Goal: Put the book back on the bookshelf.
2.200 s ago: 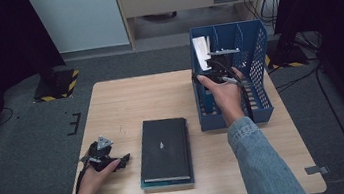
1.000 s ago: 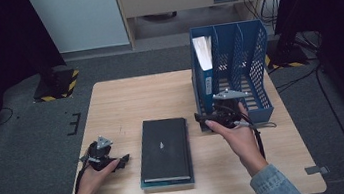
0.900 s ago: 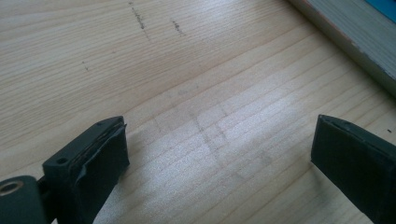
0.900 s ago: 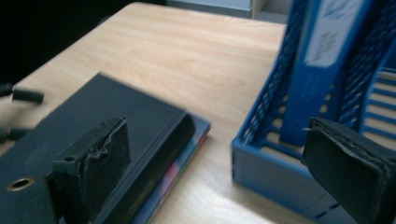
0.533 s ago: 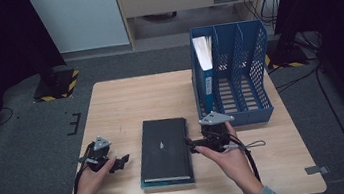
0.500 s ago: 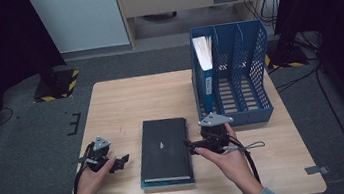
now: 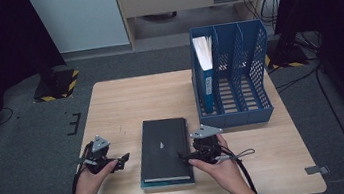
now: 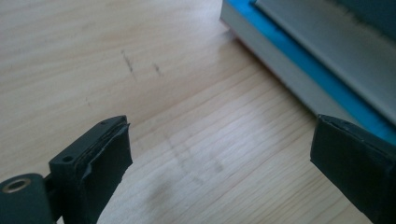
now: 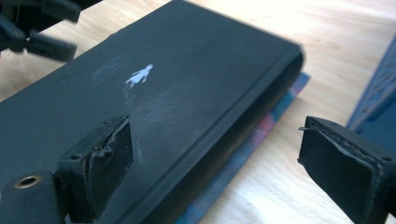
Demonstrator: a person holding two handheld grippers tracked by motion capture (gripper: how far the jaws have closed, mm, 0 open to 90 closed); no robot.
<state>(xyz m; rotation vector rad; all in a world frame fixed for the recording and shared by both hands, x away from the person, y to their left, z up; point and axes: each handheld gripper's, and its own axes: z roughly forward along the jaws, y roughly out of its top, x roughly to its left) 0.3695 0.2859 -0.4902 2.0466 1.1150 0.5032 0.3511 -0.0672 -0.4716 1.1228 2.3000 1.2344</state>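
Observation:
A black book (image 7: 164, 148) lies flat on a thinner blue-edged book (image 7: 167, 183) near the table's front middle. My right gripper (image 7: 184, 156) is low at the black book's right edge, open, one jaw over the cover and the other out past the edge. In the right gripper view (image 9: 215, 158) the black book (image 9: 163, 93) runs between the wide jaws, with the lower book (image 9: 261, 135) peeking out beneath. My left gripper (image 7: 120, 161) is a little left of the stack, open with nothing held. In the left gripper view (image 8: 224, 154) bare wood lies between the jaws, and the stack's edge (image 8: 299, 70) is ahead.
A blue mesh file rack (image 7: 251, 81) stands at the table's back right, with a blue binder of white pages (image 7: 204, 72) upright in its left slot. The wooden table (image 7: 130, 102) is bare at the left and back. A cable trails from the right gripper.
My right hand has come away from the file rack, down and left to the black book's right edge. The left hand has lifted slightly and edged toward the stack.

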